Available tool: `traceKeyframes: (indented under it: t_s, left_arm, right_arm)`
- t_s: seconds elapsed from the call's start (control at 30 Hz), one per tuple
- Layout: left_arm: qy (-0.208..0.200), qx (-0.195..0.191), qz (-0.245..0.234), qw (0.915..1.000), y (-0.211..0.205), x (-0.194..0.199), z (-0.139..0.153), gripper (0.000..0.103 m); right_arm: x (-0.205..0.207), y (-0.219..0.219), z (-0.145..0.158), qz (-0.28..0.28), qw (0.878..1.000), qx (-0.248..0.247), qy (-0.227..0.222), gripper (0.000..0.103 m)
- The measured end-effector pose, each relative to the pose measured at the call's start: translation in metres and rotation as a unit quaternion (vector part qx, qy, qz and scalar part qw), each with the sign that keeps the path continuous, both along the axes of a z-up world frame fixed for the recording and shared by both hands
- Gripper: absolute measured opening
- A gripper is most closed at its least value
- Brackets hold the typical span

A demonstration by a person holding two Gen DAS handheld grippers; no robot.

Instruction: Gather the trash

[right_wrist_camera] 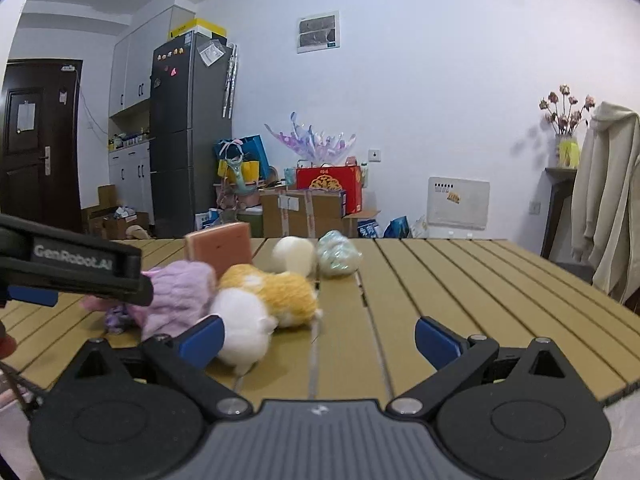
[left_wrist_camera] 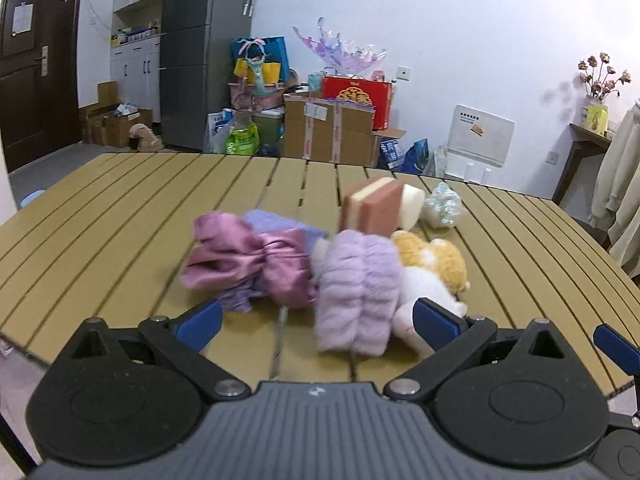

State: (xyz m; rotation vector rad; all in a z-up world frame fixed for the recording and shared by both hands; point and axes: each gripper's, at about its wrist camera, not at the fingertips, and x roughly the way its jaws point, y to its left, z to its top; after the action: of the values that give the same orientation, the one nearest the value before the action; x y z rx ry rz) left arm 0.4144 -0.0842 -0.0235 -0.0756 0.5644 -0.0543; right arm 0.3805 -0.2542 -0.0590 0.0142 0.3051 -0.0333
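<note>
A heap of soft items lies on the slatted wooden table: a pink satin bow, a fluffy lilac piece, an orange and white plush toy, a pink and cream sponge block, a cream ball and a crumpled silvery wrapper. My left gripper is open, its fingertips either side of the lilac piece's near edge. My right gripper is open, with the plush toy by its left fingertip. The wrapper lies further back. The left gripper's body shows at the left.
Beyond the table's far edge stand cardboard boxes, a red gift box, bags and a grey fridge. A dark door is at the far left. A cream hoodie hangs at the right.
</note>
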Motion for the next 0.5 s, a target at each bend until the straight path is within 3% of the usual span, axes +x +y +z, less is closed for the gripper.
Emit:
traceKeyframes:
  t_s: [0.33,0.37,0.4,0.43,0.47,0.5]
  left_arm:
    - [-0.006,-0.004,-0.021,0.9997,-0.016,0.046,-0.028,0.102]
    - [-0.005,-0.008,-0.024,0.9997,-0.015,0.049,-0.03,0.095]
    - [-0.004,-0.015,-0.029,0.9995,-0.014,0.052,-0.033,0.079]
    - [0.002,-0.026,-0.038,0.999,-0.012,0.055,-0.034,0.069]
    - [0.009,-0.039,-0.047,0.9981,-0.009,0.056,-0.036,0.051]
    - [0.015,-0.053,-0.053,0.9971,-0.005,0.058,-0.037,0.048]
  right_arm:
    - [0.043,-0.026,-0.011,0.003,1.0,0.006,0.004,0.102]
    - [0.043,-0.028,-0.013,0.003,1.0,0.007,0.004,0.102]
    - [0.046,-0.029,-0.014,0.004,1.0,0.007,0.005,0.102]
    - [0.047,-0.029,-0.015,0.004,1.0,0.007,0.005,0.102]
    - [0.049,-0.03,-0.017,0.003,1.0,0.008,0.007,0.102]
    - [0.05,-0.031,-0.018,0.003,1.0,0.011,0.009,0.102]
